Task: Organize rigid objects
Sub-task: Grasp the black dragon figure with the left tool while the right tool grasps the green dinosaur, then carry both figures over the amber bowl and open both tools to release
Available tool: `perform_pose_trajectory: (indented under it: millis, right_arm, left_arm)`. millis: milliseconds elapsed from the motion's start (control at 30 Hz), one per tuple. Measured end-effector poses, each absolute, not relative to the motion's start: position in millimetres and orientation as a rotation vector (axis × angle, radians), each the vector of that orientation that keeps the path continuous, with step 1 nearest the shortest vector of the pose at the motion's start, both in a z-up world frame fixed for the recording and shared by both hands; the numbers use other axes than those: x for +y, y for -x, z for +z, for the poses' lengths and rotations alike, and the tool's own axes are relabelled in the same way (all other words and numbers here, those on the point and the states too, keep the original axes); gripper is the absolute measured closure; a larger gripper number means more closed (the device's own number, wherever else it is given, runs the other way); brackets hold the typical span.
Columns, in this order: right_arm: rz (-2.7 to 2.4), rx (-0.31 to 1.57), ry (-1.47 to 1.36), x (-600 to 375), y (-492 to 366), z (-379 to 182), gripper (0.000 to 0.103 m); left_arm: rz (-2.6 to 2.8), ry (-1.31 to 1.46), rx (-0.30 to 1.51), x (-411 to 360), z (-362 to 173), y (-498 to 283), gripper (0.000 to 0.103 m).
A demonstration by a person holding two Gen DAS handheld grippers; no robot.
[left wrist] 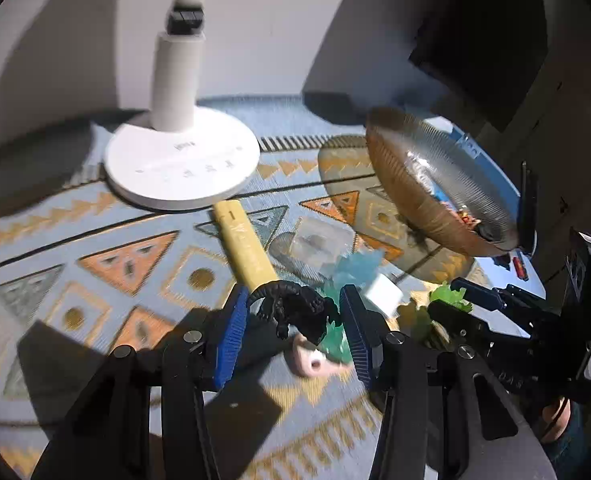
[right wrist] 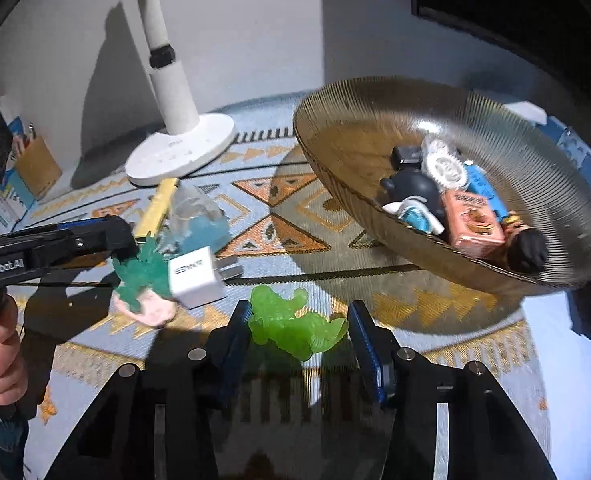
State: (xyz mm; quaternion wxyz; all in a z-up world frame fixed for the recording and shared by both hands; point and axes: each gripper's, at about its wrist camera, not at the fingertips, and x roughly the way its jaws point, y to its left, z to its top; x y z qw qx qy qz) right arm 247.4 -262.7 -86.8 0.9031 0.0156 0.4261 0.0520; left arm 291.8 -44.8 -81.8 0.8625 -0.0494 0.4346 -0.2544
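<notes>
My left gripper (left wrist: 293, 312) is open, its jaws on either side of a black lizard-like figurine (left wrist: 295, 308) on the patterned cloth. Under and behind it lie a pink piece (left wrist: 313, 362), a teal green figure (left wrist: 335, 340), a white charger plug (left wrist: 383, 294) and a yellow marker (left wrist: 247, 248). My right gripper (right wrist: 299, 324) is open around a bright green translucent figure (right wrist: 295, 322). The ribbed amber glass bowl (right wrist: 375, 120) stands to the right and holds several small objects, including a pink box (right wrist: 473, 218) and a white gear (right wrist: 445, 168).
A white lamp base (left wrist: 181, 162) with its post stands at the back left. A clear plastic piece (right wrist: 195, 208) lies by the marker. A box with pencils (right wrist: 35, 164) sits far left by the wall. The table edge (right wrist: 567, 360) curves along the right.
</notes>
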Motion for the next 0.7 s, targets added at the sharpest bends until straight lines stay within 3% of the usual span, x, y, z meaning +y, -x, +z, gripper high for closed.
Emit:
perform_pose_trajectory:
  millis: [333,600,667,700]
  right_arm:
    - [0.181,0.896,-0.061,-248,-185,-77,0.055]
    - [0.223,0.968,-0.166,-243,-170,-95,0.055]
    - [0.233,0.982,-0.158,-240,-168,-100,0.052]
    - [0.247,0.987,-0.165,-239,-167,-102,0.044]
  left_arm:
    - [-0.486,0.141,0.859,-10,-73,-196,0.059]
    - [-0.403,0.133,0.863,0,-99,-180,0.059]
    - [-0.393,0.123,0.86,-1,-102,-180,0.059]
    - [-0.391,0.115,0.861,-1,-105,-179,0.059]
